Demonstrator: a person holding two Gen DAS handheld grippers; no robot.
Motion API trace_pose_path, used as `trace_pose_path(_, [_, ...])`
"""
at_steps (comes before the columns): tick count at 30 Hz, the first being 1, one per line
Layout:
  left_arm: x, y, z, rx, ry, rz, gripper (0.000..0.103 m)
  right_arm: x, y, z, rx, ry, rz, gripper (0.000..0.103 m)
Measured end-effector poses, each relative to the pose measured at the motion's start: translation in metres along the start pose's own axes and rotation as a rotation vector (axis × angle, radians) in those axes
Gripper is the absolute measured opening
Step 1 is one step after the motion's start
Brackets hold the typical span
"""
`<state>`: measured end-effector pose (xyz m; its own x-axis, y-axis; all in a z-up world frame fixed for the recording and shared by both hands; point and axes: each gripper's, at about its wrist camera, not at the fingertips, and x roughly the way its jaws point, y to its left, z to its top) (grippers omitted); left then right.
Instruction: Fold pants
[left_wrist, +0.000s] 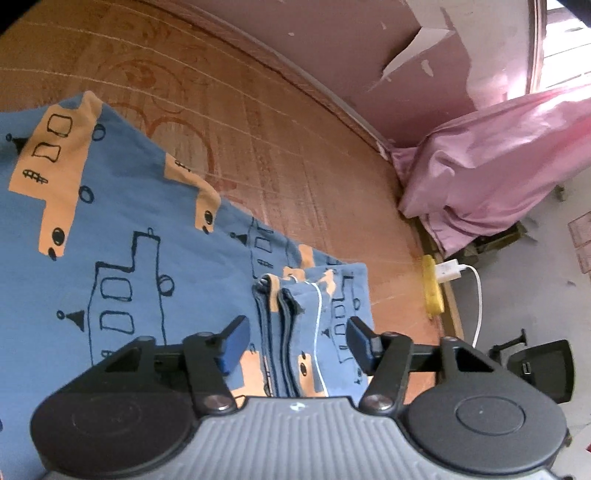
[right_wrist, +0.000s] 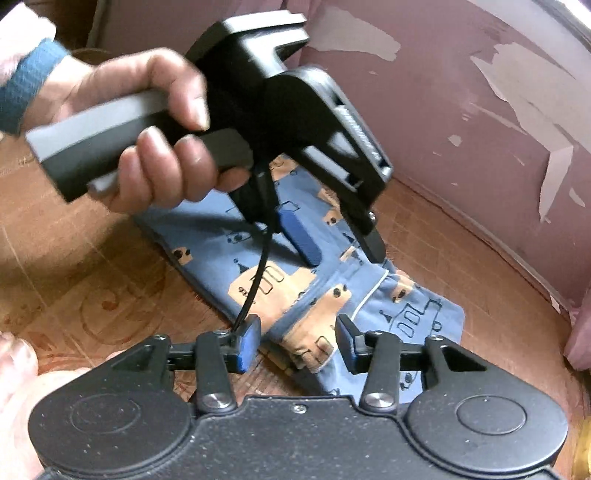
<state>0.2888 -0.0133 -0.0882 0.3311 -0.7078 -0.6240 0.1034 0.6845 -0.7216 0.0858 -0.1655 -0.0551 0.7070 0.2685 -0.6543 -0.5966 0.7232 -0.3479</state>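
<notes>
Right gripper (right_wrist: 299, 341): jaws apart, empty, hovering just above the pants' near end.
Left gripper (left_wrist: 293, 341): jaws apart, straddling the folded waistband without pinching it.
Pants (left_wrist: 129, 240): blue with orange bus print, flat on the patterned brown mat (left_wrist: 277, 147).
Writing: none readable.
Hand (right_wrist: 147, 122): grips the left gripper's handle.
</notes>
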Motion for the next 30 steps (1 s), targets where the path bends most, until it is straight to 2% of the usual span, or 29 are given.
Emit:
trace_pose_path(5, [-0.002, 0.0, -0.002, 0.019, 0.005, 0.022, 0.059, 0.009, 0.008, -0.004, -0.033, 0.021, -0.01, 0.038])
trace_pose_path(9, [-0.001, -0.001, -0.002, 0.029, 0.009, 0.032, 0.059, 0.01, 0.007, -0.006, -0.019, 0.011, -0.014, 0.024])
trace_pose_path(14, [-0.001, -0.001, -0.001, 0.025, 0.016, 0.036, 0.059, 0.006, -0.005, -0.007, 0.069, -0.008, 0.002, 0.013])
trace_pose_path(19, [-0.004, 0.001, 0.0, 0.012, 0.019, 0.036, 0.06, -0.007, -0.03, -0.006, 0.24, -0.059, 0.032, 0.011])
trace_pose_path(23, [-0.005, 0.008, 0.0, -0.037, 0.026, 0.001, 0.069, -0.013, -0.045, -0.009, 0.367, -0.104, 0.079, 0.011])
trace_pose_path(27, [-0.004, 0.016, -0.001, -0.096, 0.03, -0.037, 0.073, -0.02, -0.058, -0.012, 0.448, -0.155, 0.104, 0.011])
trace_pose_path(30, [-0.002, 0.019, -0.001, -0.136, 0.037, -0.066, 0.081, -0.02, -0.065, -0.014, 0.486, -0.168, 0.126, 0.011])
